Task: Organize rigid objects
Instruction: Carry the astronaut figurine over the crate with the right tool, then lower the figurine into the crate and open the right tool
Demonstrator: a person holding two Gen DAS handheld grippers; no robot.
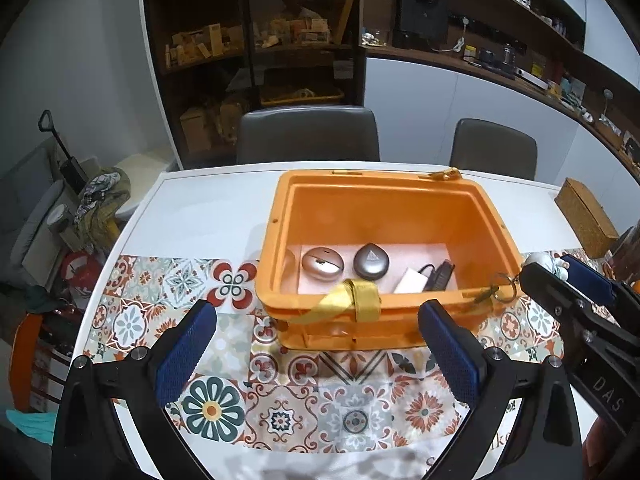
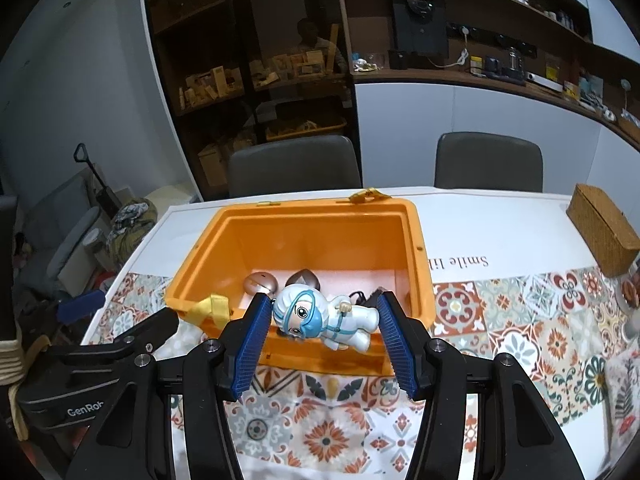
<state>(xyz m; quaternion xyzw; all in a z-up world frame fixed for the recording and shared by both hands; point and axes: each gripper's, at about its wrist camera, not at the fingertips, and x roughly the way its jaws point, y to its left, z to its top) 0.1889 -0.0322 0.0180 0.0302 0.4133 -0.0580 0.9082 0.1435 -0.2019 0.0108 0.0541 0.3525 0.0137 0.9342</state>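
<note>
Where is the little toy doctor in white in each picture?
Left wrist view: only the top of the toy figure peeks out at the far right, in the right tool.
Right wrist view: the toy lies sideways at centre, gripped between the blue pads.
Shared landmark: the orange box.

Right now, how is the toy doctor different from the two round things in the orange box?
The toy is a white figure with blue goggles; the silver case and dark case are smooth and rounded. The toy is held sideways between the right gripper's fingers, above the box's near edge; the silver case and dark case lie side by side on the box floor. All three are small, hard things.
</note>
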